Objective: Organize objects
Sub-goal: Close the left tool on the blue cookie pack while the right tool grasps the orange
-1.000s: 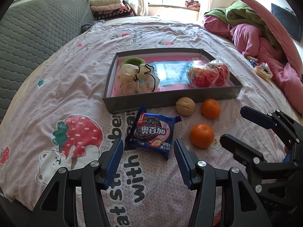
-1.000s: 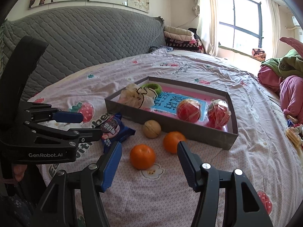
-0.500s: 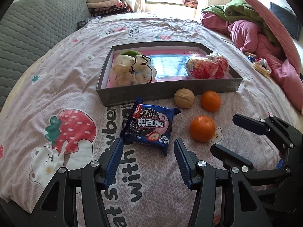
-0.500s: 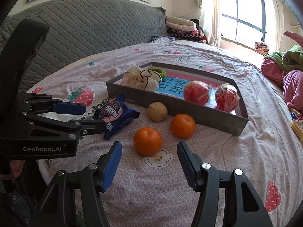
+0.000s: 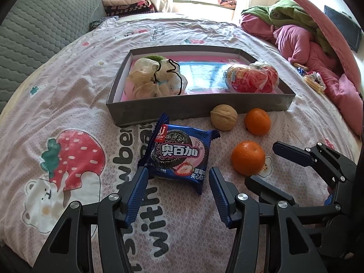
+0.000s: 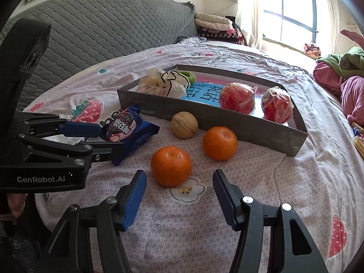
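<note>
Two spread, empty tools (image 5: pixel 177 182) (image 6: pixel 178 187) hover; the left one partly hides the cookie packet (image 6: pixel 127 129).

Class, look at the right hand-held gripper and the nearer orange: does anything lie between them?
Nothing visible does. The right hand-held gripper is open, and only bare bedsheet separates it from the nearer orange. The walnut and the second orange lie beyond it.

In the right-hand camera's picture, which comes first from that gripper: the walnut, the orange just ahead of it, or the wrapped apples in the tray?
From the right gripper, nearest first:
1. Near orange, on the bedsheet just ahead of the open jaws.
2. Walnut, farther on, against the tray's front wall.
3. Wrapped apples, inside the tray, toward its right end.
</note>
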